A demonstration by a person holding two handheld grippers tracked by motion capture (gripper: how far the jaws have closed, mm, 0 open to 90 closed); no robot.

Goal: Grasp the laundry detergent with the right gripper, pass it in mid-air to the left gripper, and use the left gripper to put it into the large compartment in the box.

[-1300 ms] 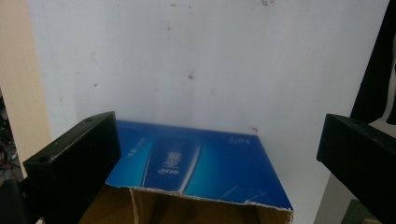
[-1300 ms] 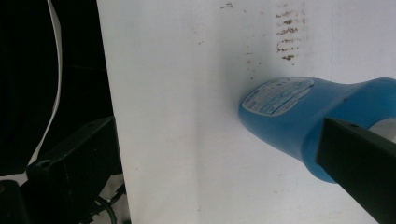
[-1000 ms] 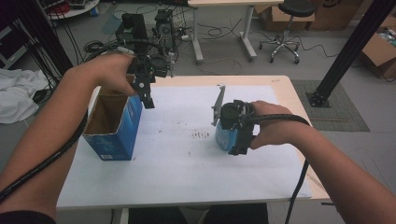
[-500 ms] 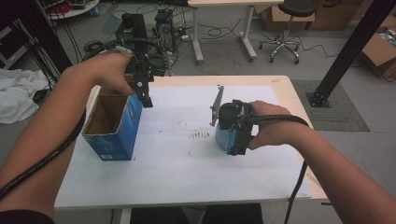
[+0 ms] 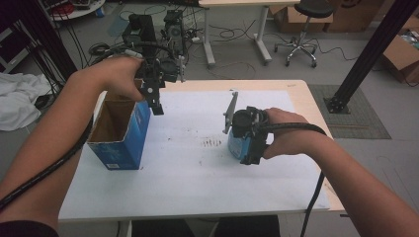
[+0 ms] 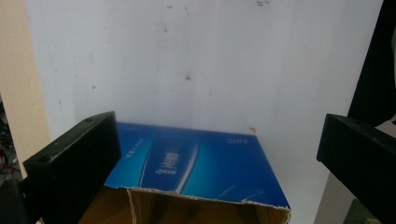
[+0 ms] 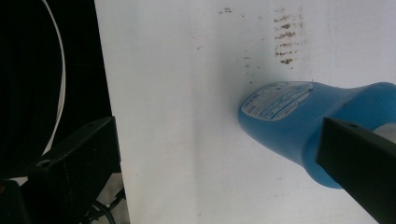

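An open-topped blue cardboard box (image 5: 118,148) stands on the left of the white sheet. My left gripper (image 5: 159,96) hangs above the box's right edge and points down. In the left gripper view its jaws are wide apart, open (image 6: 219,128), with the blue box (image 6: 196,163) below and nothing between them. A blue plastic bottle (image 5: 236,146) stands upright at centre right. My right gripper (image 5: 245,143) is held over it, also pointing down. In the right gripper view the jaws are open (image 7: 222,133), and the bottle (image 7: 294,119) sits close to the right jaw.
The white sheet (image 5: 197,168) covers most of a light wooden table (image 5: 301,91) and has a patch of dark smudges (image 5: 212,143) near the middle. Cables, equipment and an office chair (image 5: 296,29) stand on the floor beyond the table.
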